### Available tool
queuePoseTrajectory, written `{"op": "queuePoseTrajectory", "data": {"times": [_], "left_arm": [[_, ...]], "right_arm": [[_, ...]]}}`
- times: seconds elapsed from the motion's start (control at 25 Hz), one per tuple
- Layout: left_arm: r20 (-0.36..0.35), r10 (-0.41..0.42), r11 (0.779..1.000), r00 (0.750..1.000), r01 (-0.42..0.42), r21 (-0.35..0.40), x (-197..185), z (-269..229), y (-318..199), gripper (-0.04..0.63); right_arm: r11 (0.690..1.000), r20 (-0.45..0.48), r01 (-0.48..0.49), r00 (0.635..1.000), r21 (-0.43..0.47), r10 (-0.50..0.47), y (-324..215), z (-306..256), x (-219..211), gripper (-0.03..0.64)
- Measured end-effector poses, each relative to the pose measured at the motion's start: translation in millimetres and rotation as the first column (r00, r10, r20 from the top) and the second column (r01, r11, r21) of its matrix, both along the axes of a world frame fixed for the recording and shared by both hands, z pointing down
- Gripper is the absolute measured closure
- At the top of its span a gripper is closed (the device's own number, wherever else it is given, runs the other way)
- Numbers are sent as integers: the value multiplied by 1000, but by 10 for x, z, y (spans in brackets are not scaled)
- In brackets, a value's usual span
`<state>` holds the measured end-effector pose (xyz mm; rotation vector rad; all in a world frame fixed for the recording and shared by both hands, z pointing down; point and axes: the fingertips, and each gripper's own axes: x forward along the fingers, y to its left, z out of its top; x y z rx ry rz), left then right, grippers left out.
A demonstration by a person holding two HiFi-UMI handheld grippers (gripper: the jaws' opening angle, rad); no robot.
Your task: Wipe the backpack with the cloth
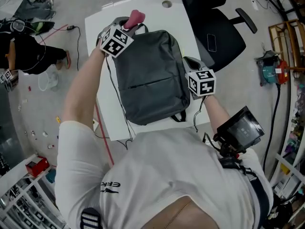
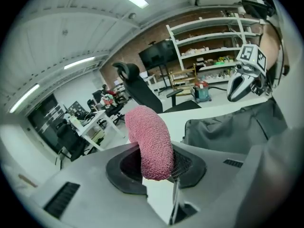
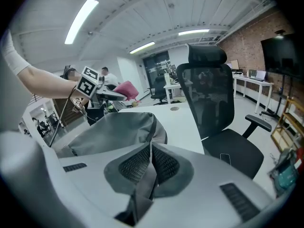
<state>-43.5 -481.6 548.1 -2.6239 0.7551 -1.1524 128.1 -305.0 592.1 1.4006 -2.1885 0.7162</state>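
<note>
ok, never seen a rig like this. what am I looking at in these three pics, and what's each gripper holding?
There is no robot here. A person holds a two-jaw gripper in each hand; the cubes with square markers are part of the grippers. The head view looks down from the person's head at a white table with a grey backpack lying on it and a chair beyond. The other two views come from cameras riding on each gripper, looking along its jaws. The left gripper, at the backpack's top corner, is shut on a pink cloth. The right gripper, at the backpack's right edge, is shut on a strip of its grey fabric.
</note>
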Motion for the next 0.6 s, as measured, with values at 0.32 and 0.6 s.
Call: {"op": "queuePoseTrajectory", "data": {"times": [0.32,0.6], "left_arm": [[258,329,944,908,-325,-61,398,430,66,500],[396,594,804,701,-533,-262,536,714,281,500]], "right_arm": [[1000,0,6,1000,-7,-6,91,-63,-62,603],[999,10,-31,999,-11,31,106,-86,23,603]]}}
